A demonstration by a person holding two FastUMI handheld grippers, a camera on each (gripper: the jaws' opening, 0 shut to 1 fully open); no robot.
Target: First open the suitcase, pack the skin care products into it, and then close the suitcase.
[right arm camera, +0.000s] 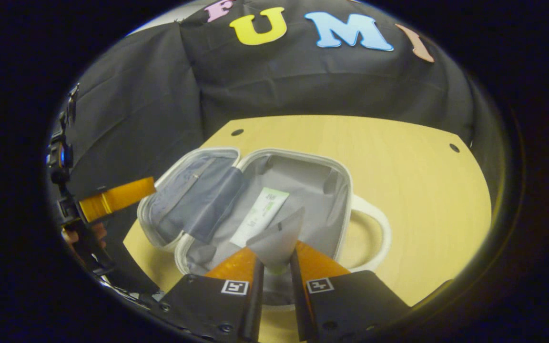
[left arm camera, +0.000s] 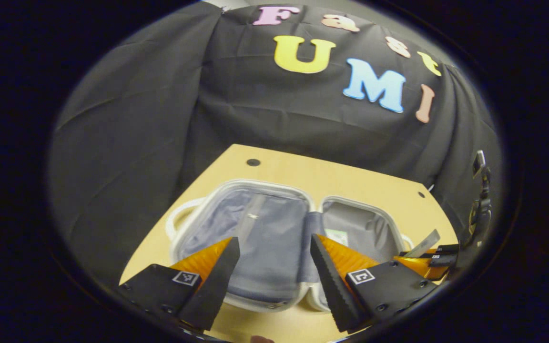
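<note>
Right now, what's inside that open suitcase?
One white tube lies flat in the suitcase, in its grey-lined half. The right claw holds a grey tube above it, hiding some lining.

Open suitcase (right arm camera: 208, 200) lying flat on the bench (right arm camera: 398, 181), one tube (right arm camera: 260, 215) resting in its right half. Right gripper (right arm camera: 274, 281) clamps a grey tube (right arm camera: 277, 240) above that half's near rim.

No text can be read: the label on the tube (right arm camera: 261, 214) in the suitcase (right arm camera: 346, 190) is too small.
</note>
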